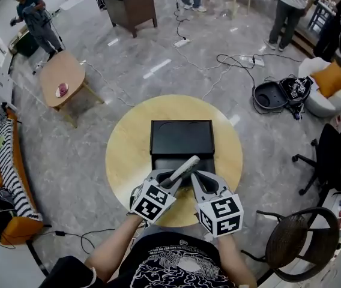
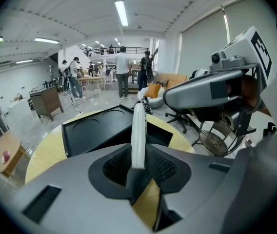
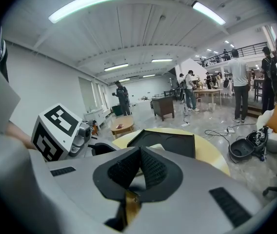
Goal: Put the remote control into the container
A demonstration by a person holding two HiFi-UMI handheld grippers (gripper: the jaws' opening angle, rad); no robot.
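A light grey remote control [image 1: 184,169] sticks up and forward from my left gripper [image 1: 169,180], which is shut on its lower end. In the left gripper view the remote [image 2: 138,123] stands edge-on between the pads of the left gripper [image 2: 138,156]. Just beyond it, on the round wooden table [image 1: 128,143], lies the open black container [image 1: 181,138], also seen in both gripper views [image 2: 97,130] [image 3: 167,143]. My right gripper [image 1: 196,176] hovers close beside the left one, near the table's front edge. The right gripper [image 3: 139,152] has its jaws together with nothing between them.
A small wooden side table [image 1: 62,80] and a dark cabinet [image 1: 131,5] stand on the floor beyond. Cables and a power strip [image 1: 181,42] lie on the tiles. An office chair [image 1: 332,161] and a wicker chair [image 1: 293,242] are at the right. Several people stand far off.
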